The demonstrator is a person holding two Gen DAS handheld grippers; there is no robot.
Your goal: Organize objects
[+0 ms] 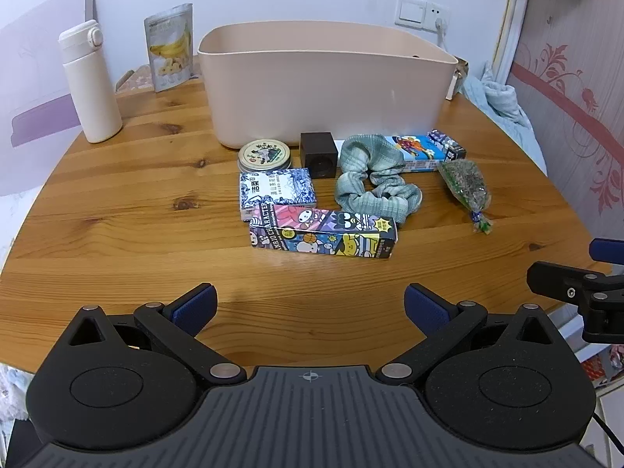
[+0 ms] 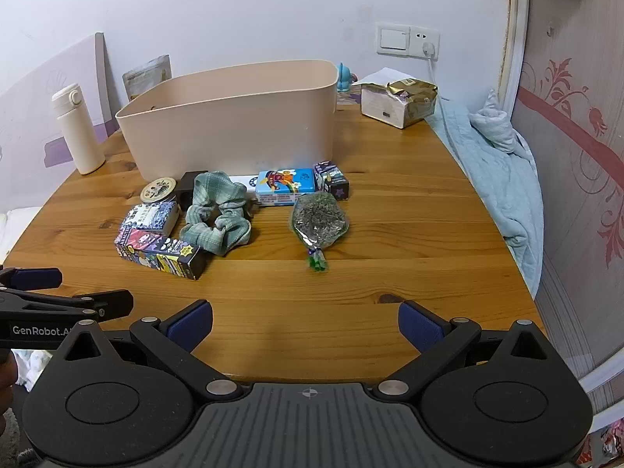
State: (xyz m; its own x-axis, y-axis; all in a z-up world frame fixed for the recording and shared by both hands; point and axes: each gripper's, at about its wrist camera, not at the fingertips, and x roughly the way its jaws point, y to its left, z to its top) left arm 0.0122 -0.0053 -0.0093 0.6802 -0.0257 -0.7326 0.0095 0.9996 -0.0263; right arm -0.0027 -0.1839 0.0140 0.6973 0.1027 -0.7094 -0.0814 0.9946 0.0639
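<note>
Nothing sorted yet: pink bin (image 1: 327, 89) looks empty, with tin (image 1: 265, 155), scrunchie (image 1: 370, 179), Sanrio box (image 1: 323, 234) and herb bag (image 1: 466, 183) clustered near its front on tabletop (image 1: 117, 234). Left hand-held gripper (image 1: 310, 306) and right hand-held gripper (image 2: 306, 321) wide open, holding nothing, hovering at near edge.

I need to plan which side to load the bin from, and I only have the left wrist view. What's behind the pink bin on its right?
Observer: A gold-wrapped box sits on the table, behind the right end of the bin.
Operator: Anything else back there?
Observer: A small blue figurine stands just behind the bin's far right corner.
Operator: Is the right gripper holding anything?
Observer: No, the right gripper is open and empty, over the table's near edge.
</note>
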